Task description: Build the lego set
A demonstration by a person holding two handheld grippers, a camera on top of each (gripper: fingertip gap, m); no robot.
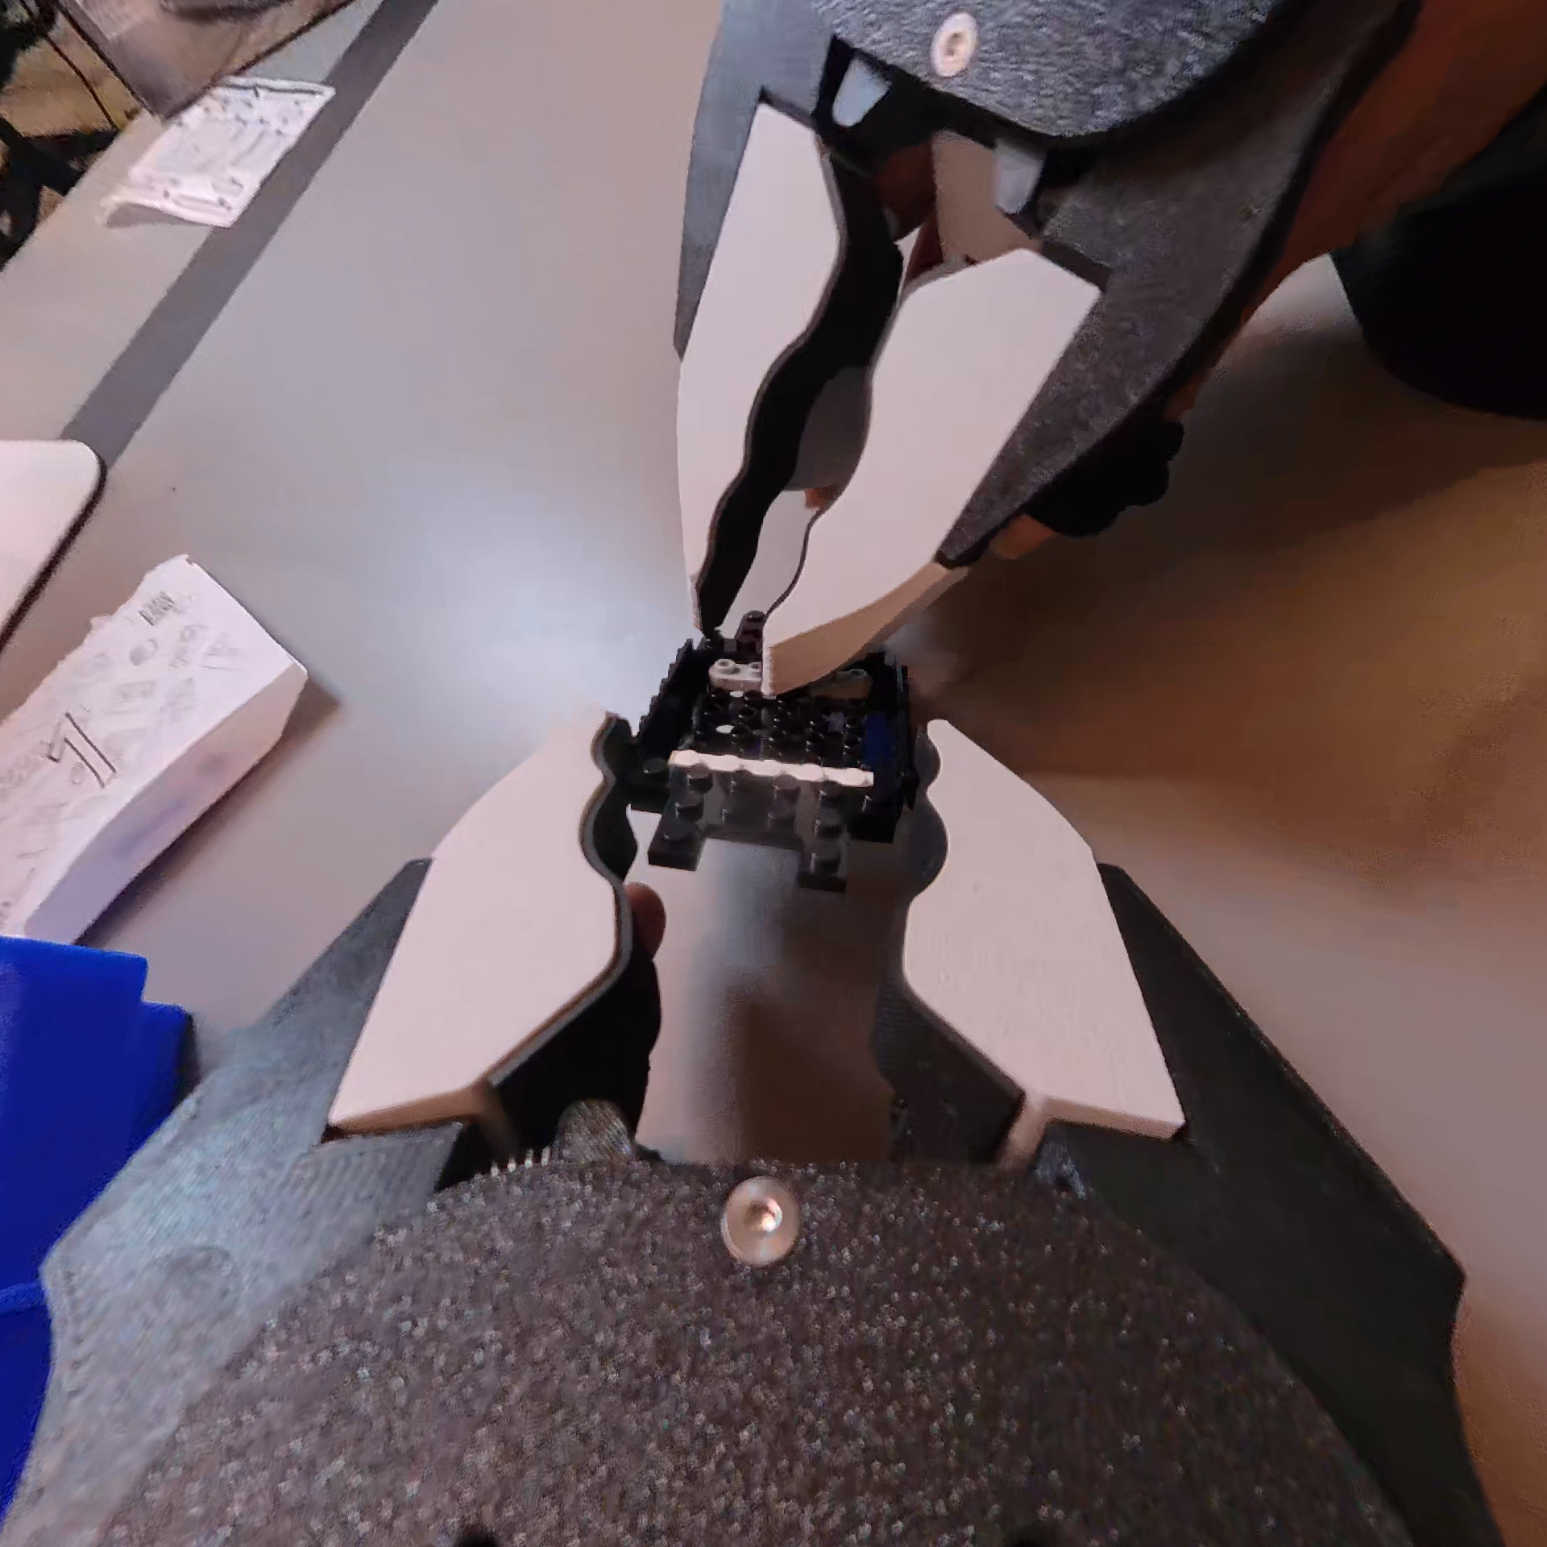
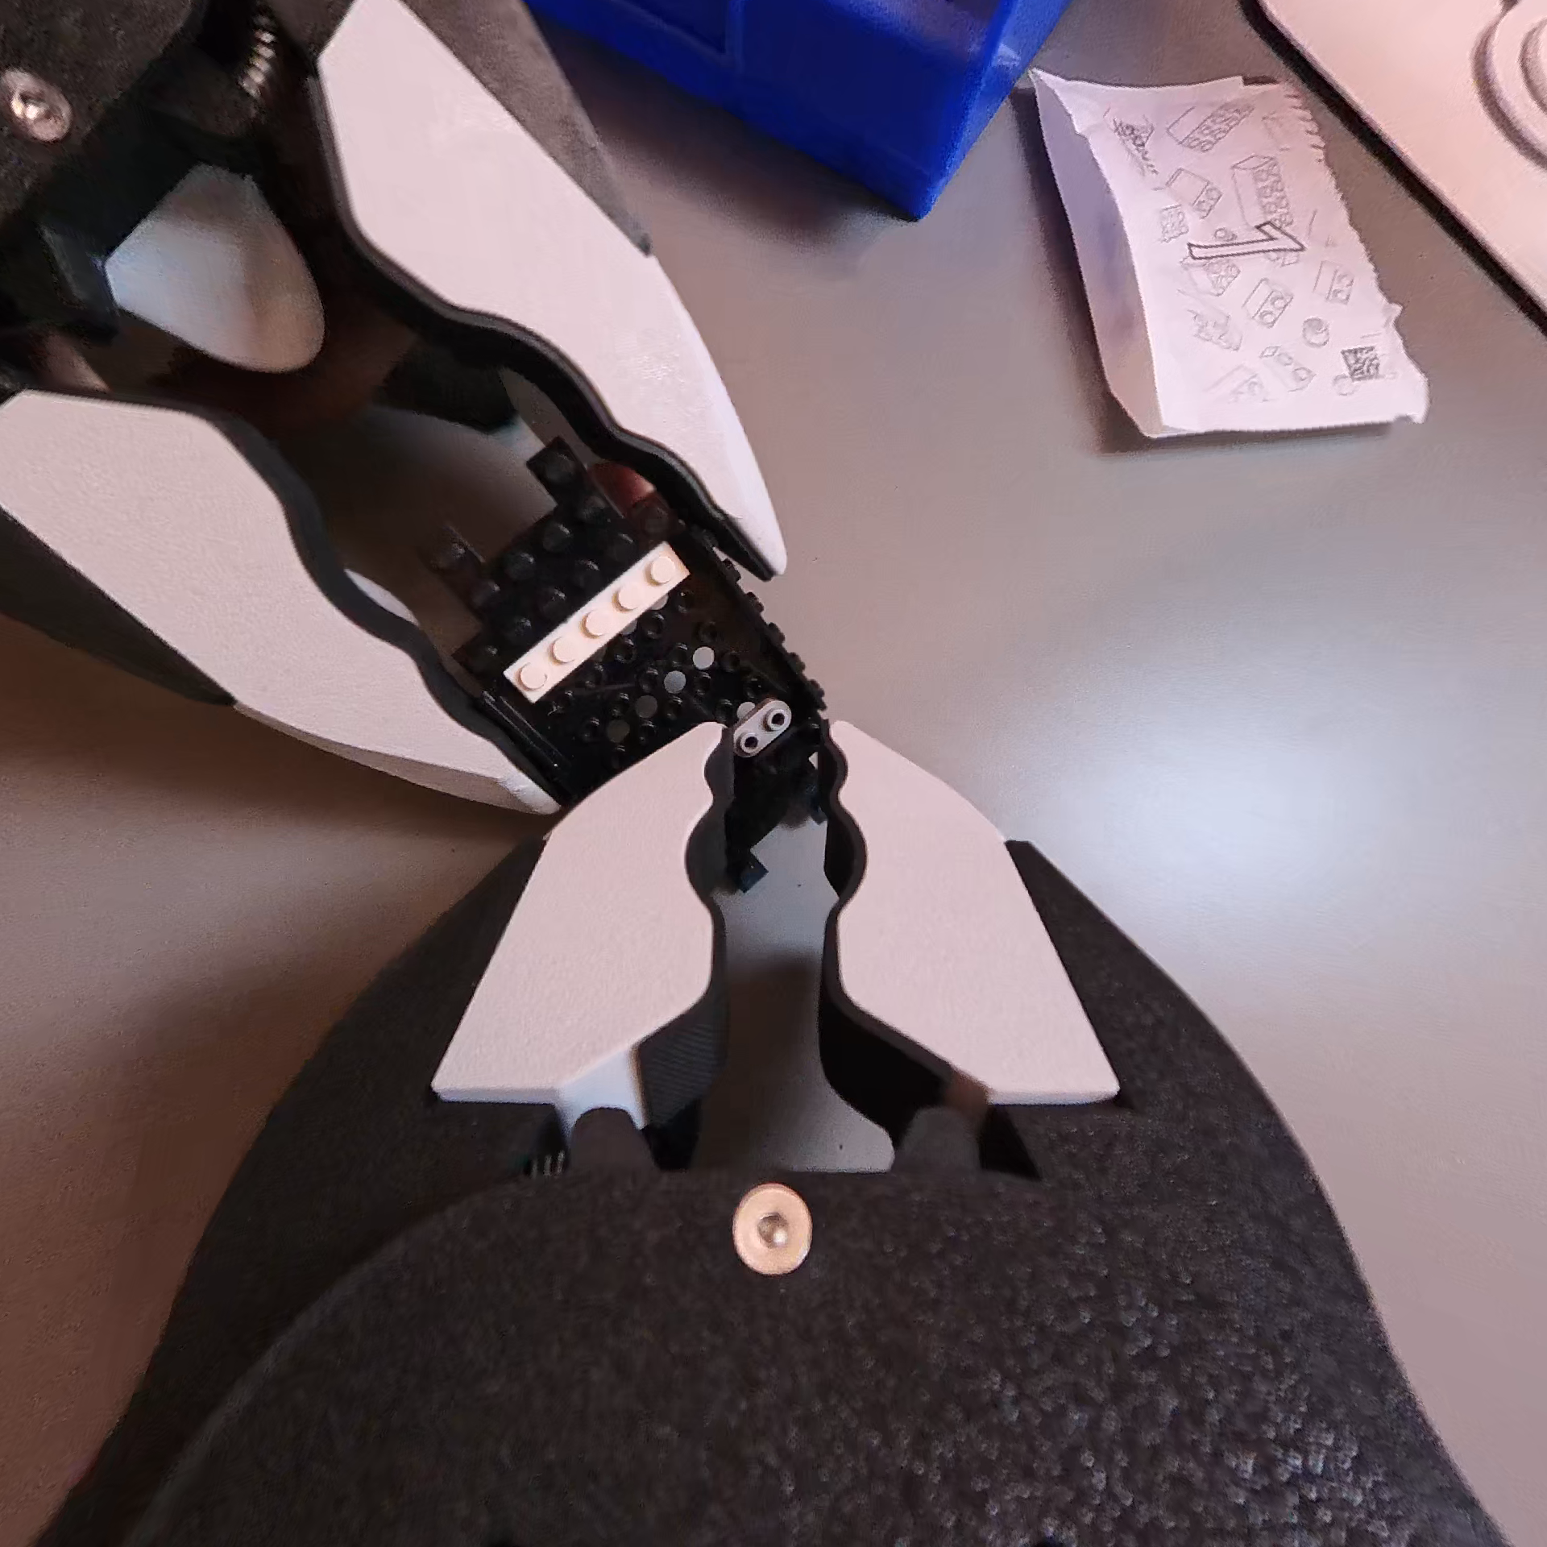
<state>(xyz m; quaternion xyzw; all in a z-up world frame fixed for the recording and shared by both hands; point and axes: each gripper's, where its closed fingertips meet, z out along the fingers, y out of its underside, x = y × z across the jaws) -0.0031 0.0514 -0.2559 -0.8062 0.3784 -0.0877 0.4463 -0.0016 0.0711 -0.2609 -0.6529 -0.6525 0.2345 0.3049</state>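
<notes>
My left gripper [image 1: 766, 753] is shut on a black brick build [image 1: 778, 804], gripping its two sides just above the grey table. The build is an open, studded frame with a white strip [image 1: 770, 766] across it and a blue piece [image 1: 877, 737] at the right. My right gripper [image 1: 743, 640] comes down from above onto its far edge, shut on a small dark piece [image 1: 751, 626] that sits over a small light grey piece [image 1: 737, 674]. In the right wrist view my right gripper [image 2: 778, 741] pinches the dark piece [image 2: 770, 799] by the grey piece [image 2: 763, 722]. The left gripper [image 2: 653, 678] holds the build [image 2: 636, 711] there.
A paper bag printed with brick drawings [image 1: 125, 737] lies left of the build and also shows in the right wrist view [image 2: 1239, 251]. A blue bin [image 1: 75, 1088] [image 2: 837, 84] stands beside it. A printed sheet [image 1: 218, 151] lies farther off, and a white board corner [image 2: 1423, 100] is nearby. Both grippers' tips are close together, under 4 cm apart.
</notes>
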